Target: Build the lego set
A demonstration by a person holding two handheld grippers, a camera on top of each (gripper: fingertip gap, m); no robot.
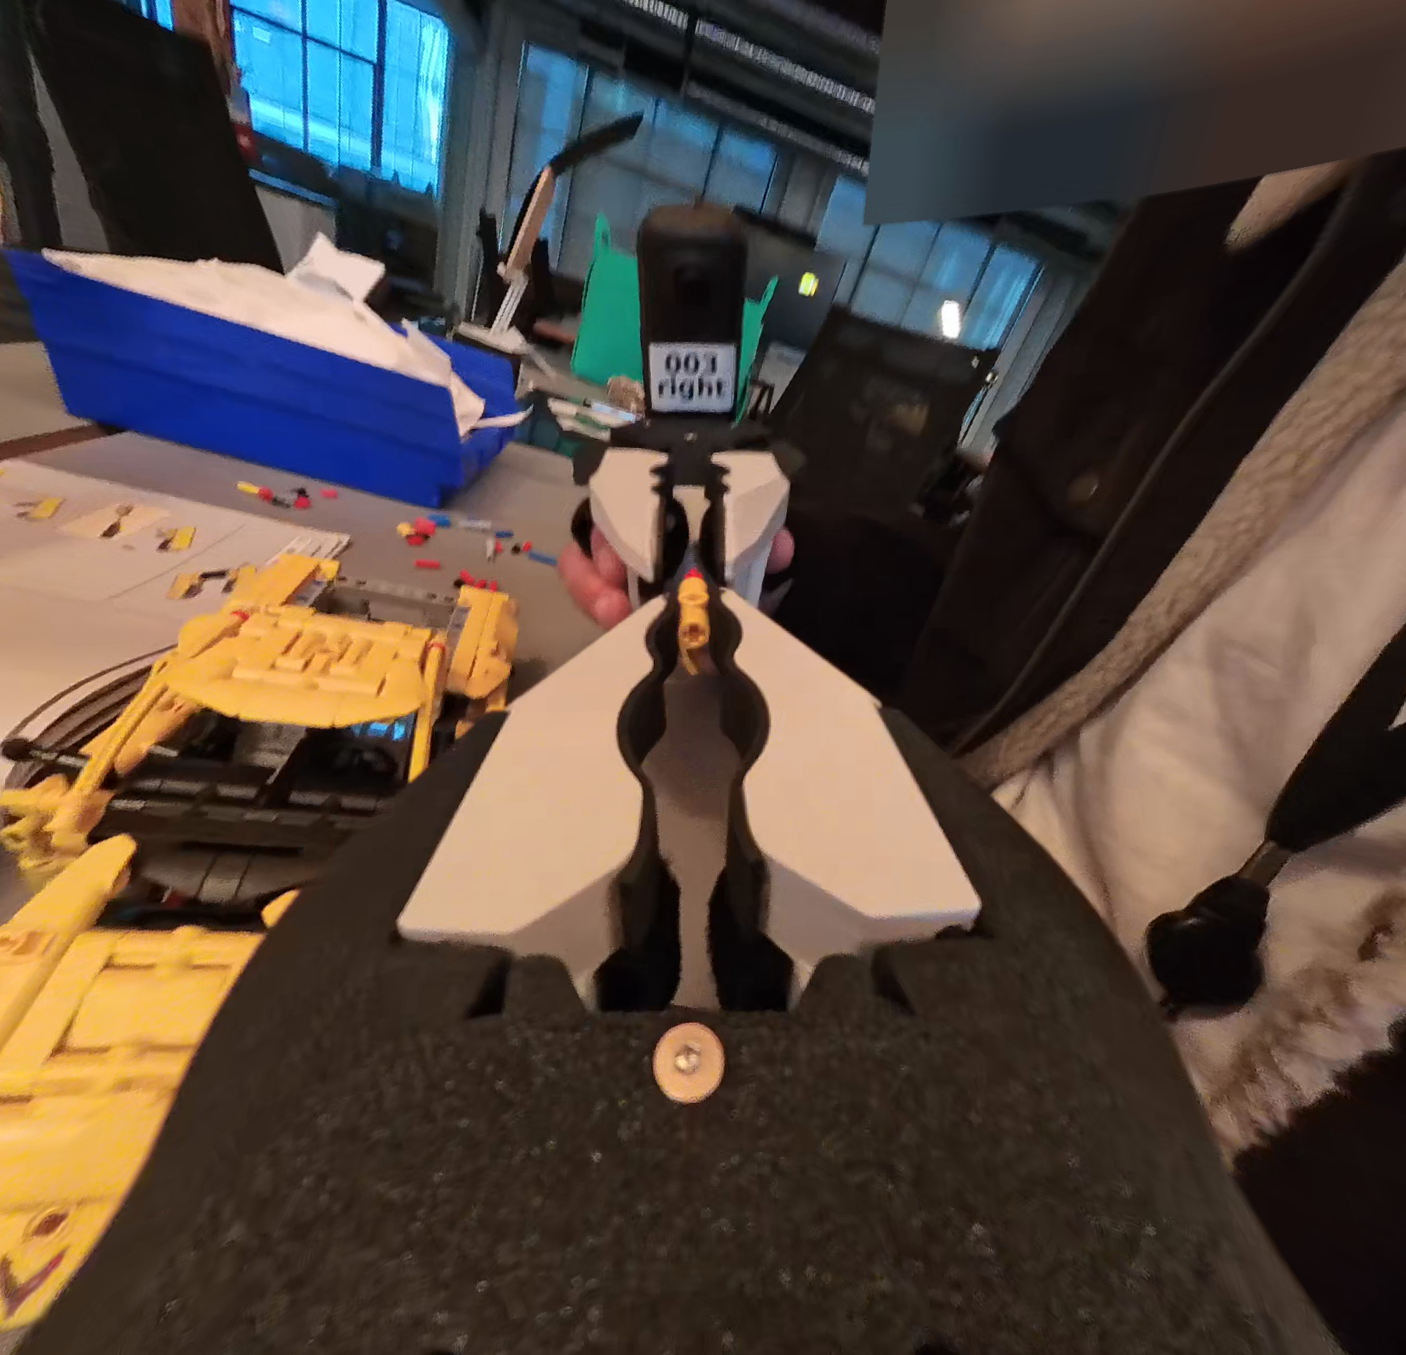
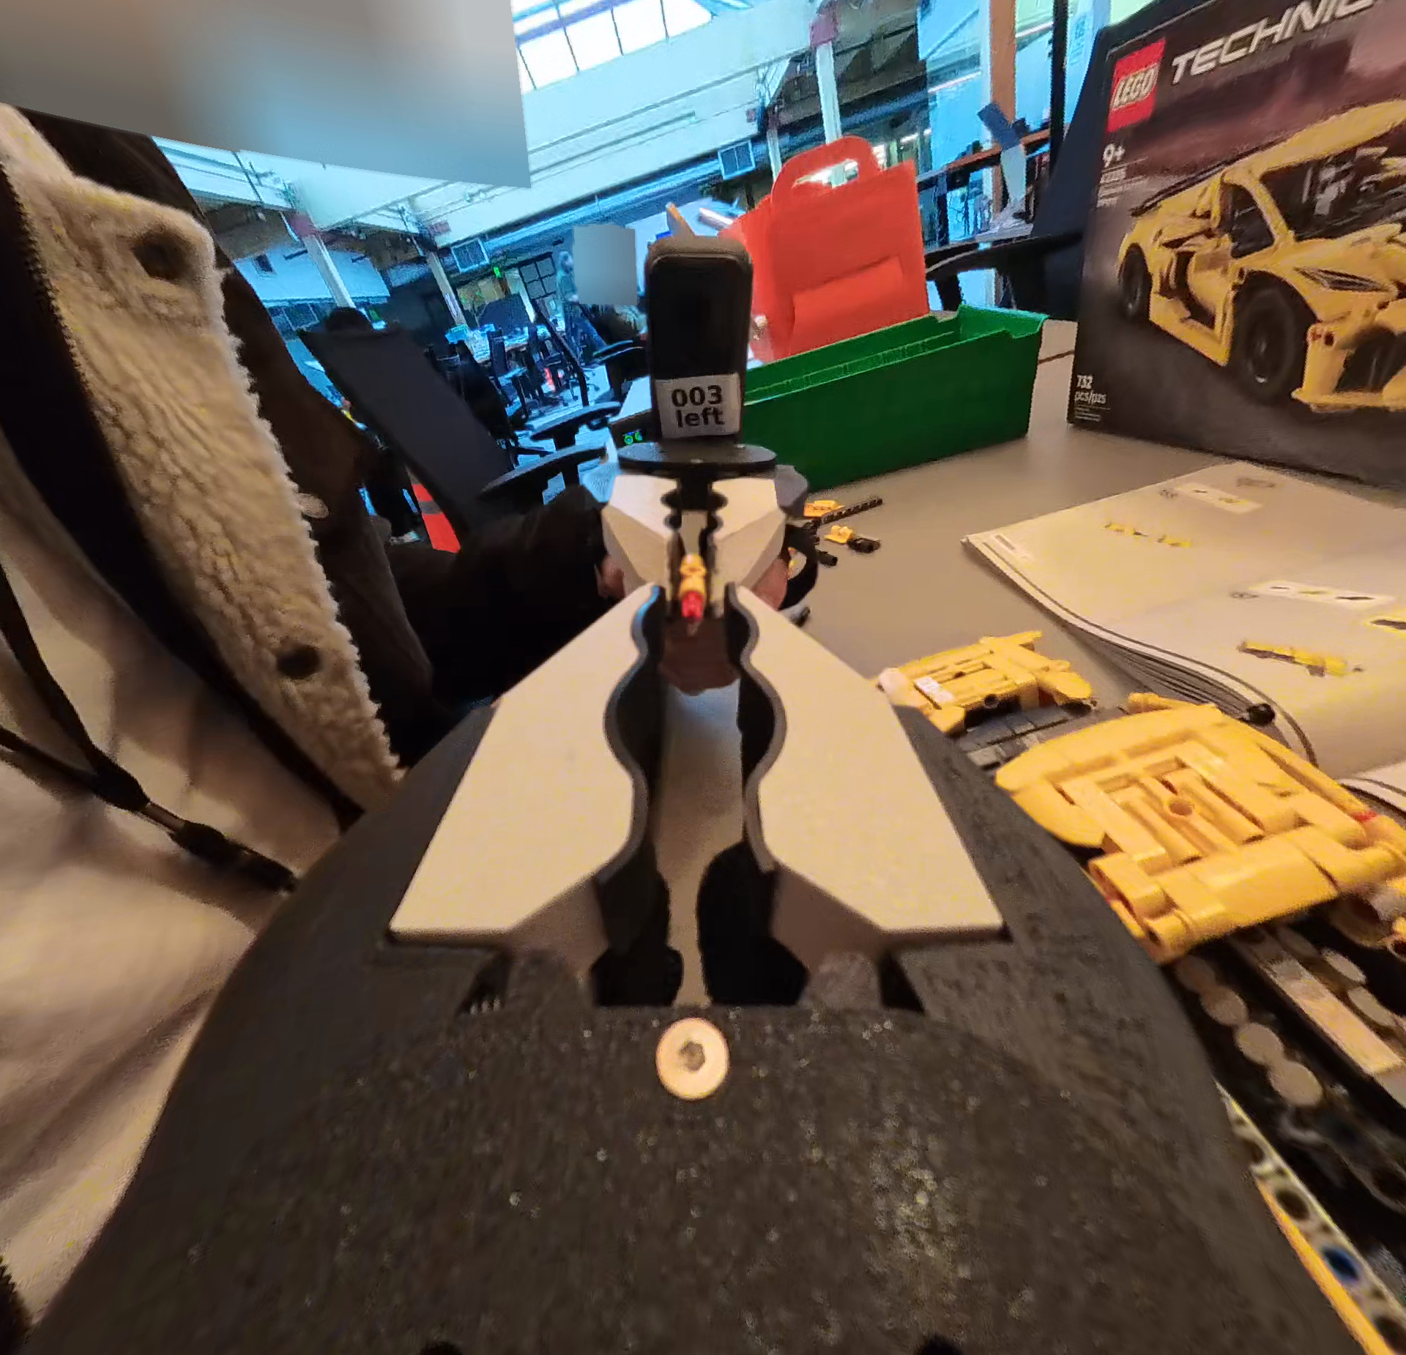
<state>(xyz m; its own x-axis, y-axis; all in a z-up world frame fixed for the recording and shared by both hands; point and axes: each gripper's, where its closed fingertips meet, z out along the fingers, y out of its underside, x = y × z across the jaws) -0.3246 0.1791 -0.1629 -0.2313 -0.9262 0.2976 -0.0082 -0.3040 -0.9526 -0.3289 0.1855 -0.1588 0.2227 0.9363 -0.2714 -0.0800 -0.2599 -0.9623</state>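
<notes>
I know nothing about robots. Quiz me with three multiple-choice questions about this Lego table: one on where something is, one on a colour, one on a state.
1. Where does the set's box stand?
A on a chair
B on the table, behind the instruction booklet
C in a drawer

2. What colour is the pin on the small yellow piece?
A blue
B green
C red

3. The left gripper's fingers are:
A closed on the small yellow piece
B wide open, empty
C gripping a cup

Answers:
1. B, the box rises beyond the booklet.
2. C, its tip shows red.
3. A, the piece sits pinched at the tips.
</notes>
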